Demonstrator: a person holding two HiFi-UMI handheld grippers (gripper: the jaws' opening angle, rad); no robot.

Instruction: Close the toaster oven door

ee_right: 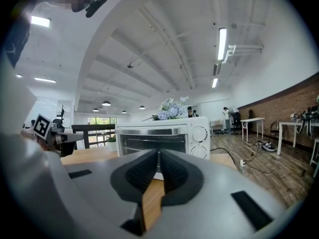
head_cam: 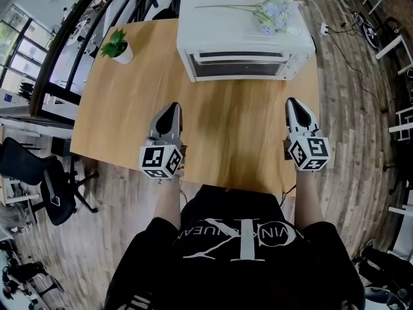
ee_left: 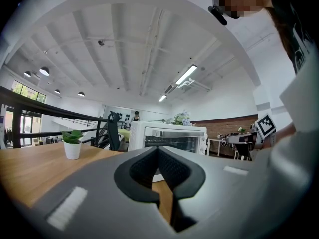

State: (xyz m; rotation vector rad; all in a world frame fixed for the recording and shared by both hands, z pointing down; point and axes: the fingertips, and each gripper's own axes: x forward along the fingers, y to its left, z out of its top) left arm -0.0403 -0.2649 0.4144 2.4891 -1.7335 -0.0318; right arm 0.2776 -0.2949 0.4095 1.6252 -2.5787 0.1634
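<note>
- Wood first: a pale rectangular wooden table fills the middle of the head view, set on a plank floor, and everything sits on it.
- Now the big one: a white box-shaped toaster oven stands at the far edge of the table, right of centre, front facing the person.
- Its glass door stands upright and flush against the front, handle bar along the top; from both gripper views it reads as shut.
- Down at the near edge, the left grey two-jaw gripper rests low over the table with its marker cube towards the person, well apart from the oven.
- Look along it: the left gripper's black pads meet at their tips with nothing between them, only table showing in the gap below.
- Over to the right grey two-jaw gripper, level with its partner and just as far from the oven.
- Same story there: the right gripper is pinched together at the front and empty, the oven dials straight ahead.
- A spray of pale blue artificial flowers lies on the oven's top, towards its right end.
- Smallest of all, a little green plant in a white pot stands upright near the far left corner of the table, clear of the oven.
</note>
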